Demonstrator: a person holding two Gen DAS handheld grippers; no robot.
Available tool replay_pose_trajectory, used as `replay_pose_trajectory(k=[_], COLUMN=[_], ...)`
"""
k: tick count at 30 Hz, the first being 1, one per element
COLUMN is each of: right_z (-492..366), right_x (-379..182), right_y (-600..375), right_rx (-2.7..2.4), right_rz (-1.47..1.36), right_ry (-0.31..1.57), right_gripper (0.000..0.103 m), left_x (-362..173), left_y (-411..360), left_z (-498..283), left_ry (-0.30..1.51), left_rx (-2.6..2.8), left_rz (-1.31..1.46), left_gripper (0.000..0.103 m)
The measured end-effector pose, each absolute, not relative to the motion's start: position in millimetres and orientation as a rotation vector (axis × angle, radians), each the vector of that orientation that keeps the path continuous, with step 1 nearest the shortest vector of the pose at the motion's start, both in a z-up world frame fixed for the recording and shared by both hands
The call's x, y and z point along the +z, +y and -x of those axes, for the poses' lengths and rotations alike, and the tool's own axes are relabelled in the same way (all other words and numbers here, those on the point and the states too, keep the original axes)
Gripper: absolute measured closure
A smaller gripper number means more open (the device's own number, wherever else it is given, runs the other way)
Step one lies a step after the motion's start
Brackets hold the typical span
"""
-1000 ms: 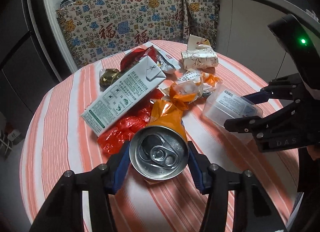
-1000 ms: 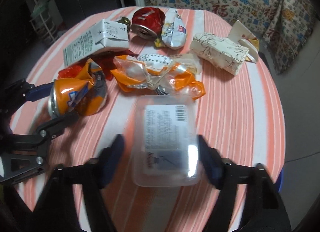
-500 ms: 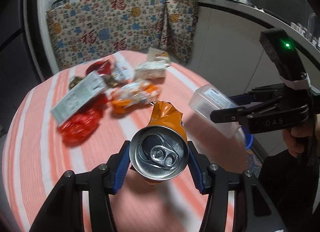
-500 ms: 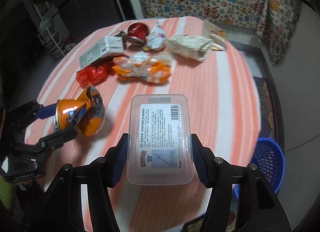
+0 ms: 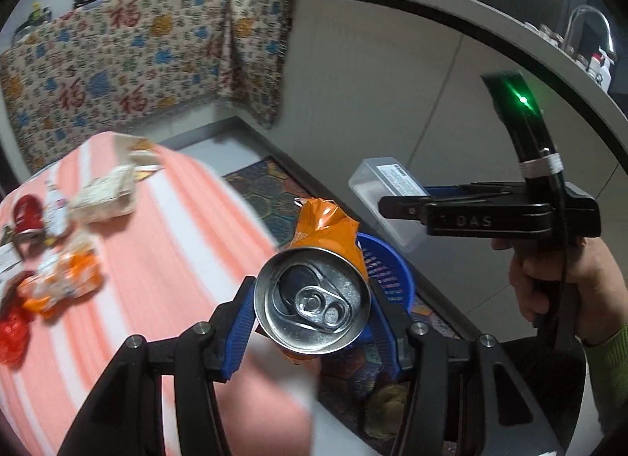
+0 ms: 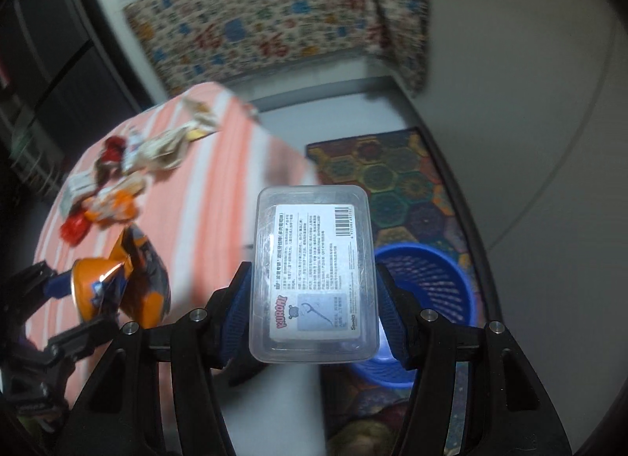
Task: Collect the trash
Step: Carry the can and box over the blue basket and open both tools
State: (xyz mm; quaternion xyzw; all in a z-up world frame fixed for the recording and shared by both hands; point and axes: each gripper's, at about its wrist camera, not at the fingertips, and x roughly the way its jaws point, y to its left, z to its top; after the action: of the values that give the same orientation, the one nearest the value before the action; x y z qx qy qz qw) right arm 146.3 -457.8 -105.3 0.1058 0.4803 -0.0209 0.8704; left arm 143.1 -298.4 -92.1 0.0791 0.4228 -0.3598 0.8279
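Note:
My left gripper (image 5: 312, 304) is shut on a crushed orange can (image 5: 314, 299), held in the air past the table's right edge, in front of a blue basket (image 5: 386, 271) on the floor. My right gripper (image 6: 314, 299) is shut on a clear plastic box (image 6: 314, 271) with a printed label, held above and left of the blue basket (image 6: 428, 287). In the left wrist view the right gripper (image 5: 396, 208) and its box (image 5: 386, 185) hang to the right, above the basket. The can also shows in the right wrist view (image 6: 121, 283).
A round table with an orange striped cloth (image 5: 157, 251) holds more trash: orange wrappers (image 5: 59, 283), a red can (image 5: 27, 216), a patterned paper box (image 5: 106, 193). A colourful mat (image 6: 392, 177) lies under the basket. A curved grey counter wall (image 5: 392, 83) stands behind.
Both grippers have swung right, off the table, carrying the can and the box. The blue basket has come into view close under them.

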Motion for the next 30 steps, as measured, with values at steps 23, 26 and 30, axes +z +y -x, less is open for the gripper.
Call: replay_pose_trajectory(k=[23, 26, 30], right_z=[-132, -126, -122], right_x=[-158, -149, -141], right_y=[-589, -590, -585], right_rx=[-0.216, -0.253, -0.277], right_rz=[-0.434, -0.406, -0.369], right_ry=[0.982, 0.94, 0.898], right_gripper=[0.026, 0.026, 0.021], left_x=[-199, -195, -170], left_y=[-456, -450, -423], left_z=[-172, -175, -166], left_ry=[0.996, 0.999, 0.947], left_rx=[-0.808, -0.789, -0.776], left_rz=[-0.256, -0.22, -0.181], left_gripper=[0.026, 0.026, 0.026])
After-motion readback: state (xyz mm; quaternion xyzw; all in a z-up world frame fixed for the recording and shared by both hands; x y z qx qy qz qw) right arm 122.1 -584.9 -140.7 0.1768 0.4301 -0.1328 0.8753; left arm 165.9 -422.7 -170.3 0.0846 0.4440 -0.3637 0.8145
